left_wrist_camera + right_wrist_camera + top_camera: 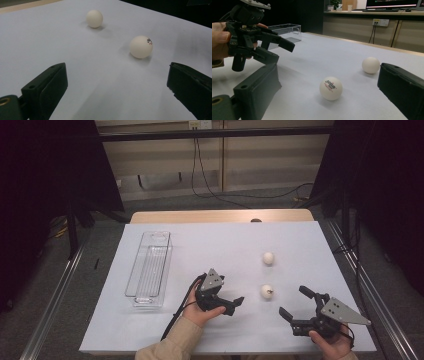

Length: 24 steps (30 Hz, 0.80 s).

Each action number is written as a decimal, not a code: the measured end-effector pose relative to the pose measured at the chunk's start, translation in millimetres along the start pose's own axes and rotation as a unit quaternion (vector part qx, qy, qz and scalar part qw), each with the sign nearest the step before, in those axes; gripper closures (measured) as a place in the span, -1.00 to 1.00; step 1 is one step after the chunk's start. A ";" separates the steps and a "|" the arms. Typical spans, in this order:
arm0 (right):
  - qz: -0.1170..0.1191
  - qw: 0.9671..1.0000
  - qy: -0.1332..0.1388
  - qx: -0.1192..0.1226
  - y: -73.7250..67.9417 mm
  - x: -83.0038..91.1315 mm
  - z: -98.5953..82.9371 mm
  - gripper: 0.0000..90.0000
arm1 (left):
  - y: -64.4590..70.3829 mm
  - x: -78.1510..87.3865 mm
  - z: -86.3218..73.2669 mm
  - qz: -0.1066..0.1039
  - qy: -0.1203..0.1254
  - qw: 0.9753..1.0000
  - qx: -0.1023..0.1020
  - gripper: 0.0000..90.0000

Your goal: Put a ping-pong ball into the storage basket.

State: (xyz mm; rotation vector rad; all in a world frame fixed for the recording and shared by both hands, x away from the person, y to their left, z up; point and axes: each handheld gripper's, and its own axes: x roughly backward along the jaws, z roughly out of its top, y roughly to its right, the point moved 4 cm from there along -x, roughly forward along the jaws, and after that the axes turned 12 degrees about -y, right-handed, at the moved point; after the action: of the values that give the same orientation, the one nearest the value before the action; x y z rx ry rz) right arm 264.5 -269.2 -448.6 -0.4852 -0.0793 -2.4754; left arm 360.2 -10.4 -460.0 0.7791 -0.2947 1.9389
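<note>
Both grippers, left (234, 304) and right (296, 304), are spread wide and empty around the near ping-pong ball (267, 292). Light, hollow and slick, I judge; I'd pinch across its middle, gently.

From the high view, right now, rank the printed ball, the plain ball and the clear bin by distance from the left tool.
1. Printed ball, just right of the left tool.
2. Plain ball, farther back on the right.
3. Clear bin, off to the left.
</note>
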 end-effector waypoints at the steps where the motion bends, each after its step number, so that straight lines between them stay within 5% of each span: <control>1: 0.000 1.000 0.000 0.000 0.0 0.0 0.0 -0.93 | 0.3 -0.4 0.5 -0.001 -0.001 1.000 -0.001 -0.93; 24: 0.000 1.000 0.001 0.000 0.1 0.4 0.0 -0.93 | 2.3 -10.5 5.9 0.001 -0.009 1.000 -0.004 -0.93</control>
State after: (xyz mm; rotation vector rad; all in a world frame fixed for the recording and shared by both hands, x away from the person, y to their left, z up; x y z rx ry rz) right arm 264.3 -269.5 -448.5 -0.4829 -0.0782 -2.4758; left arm 363.8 -21.9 -461.9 0.7928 -0.3137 1.9314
